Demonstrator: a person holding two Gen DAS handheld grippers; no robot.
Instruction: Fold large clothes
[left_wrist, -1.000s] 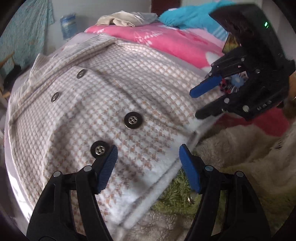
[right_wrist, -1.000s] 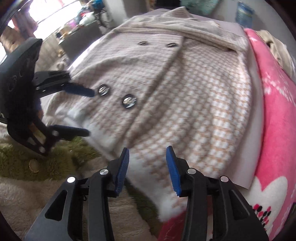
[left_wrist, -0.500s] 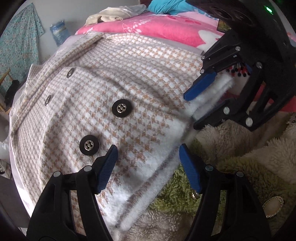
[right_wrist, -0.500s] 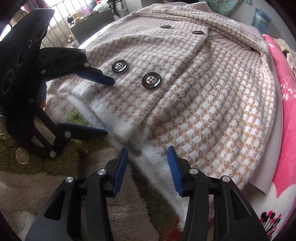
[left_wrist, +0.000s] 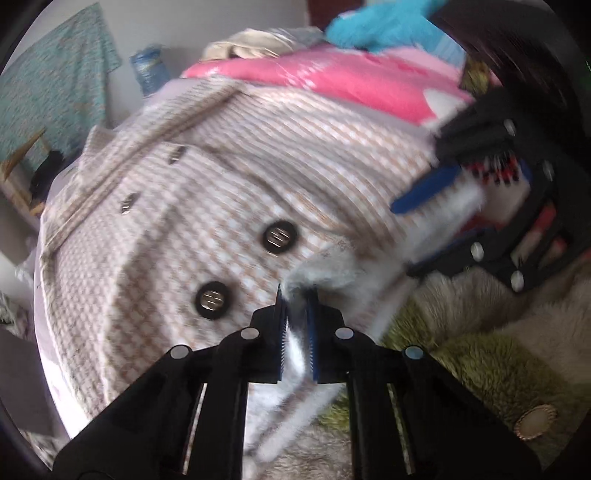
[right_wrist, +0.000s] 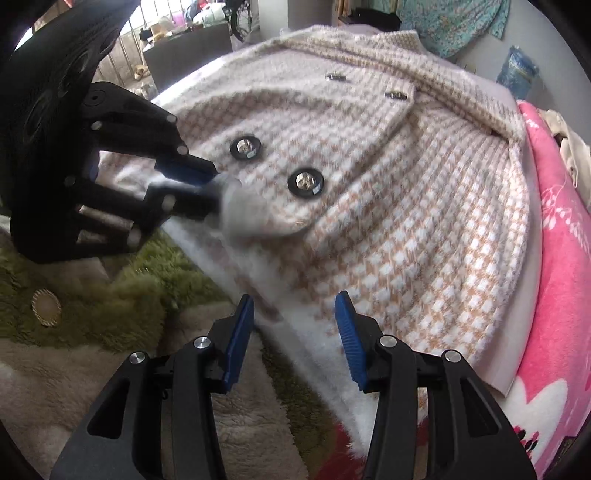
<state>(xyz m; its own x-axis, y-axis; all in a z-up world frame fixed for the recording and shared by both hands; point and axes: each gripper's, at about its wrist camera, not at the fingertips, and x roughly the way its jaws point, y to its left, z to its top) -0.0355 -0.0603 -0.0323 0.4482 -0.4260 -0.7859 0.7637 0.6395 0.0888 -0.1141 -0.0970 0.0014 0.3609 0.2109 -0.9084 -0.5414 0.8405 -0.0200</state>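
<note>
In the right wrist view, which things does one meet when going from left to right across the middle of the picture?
Left tool, shut on the hem of the coat → first dark button → second dark button → checked coat front → pink blanket.

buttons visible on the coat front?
4. Two big dark buttons near the hem, beside the left gripper; two smaller ones up by the collar. More may be hidden under the coat flap.

Our left tongs (left_wrist: 296, 308) and right tongs (right_wrist: 295, 325) are matte black plastic. Each finger carries a ribbed blue pad (right_wrist: 236, 343). Round silver screws (right_wrist: 202, 342) stud the arms.
</note>
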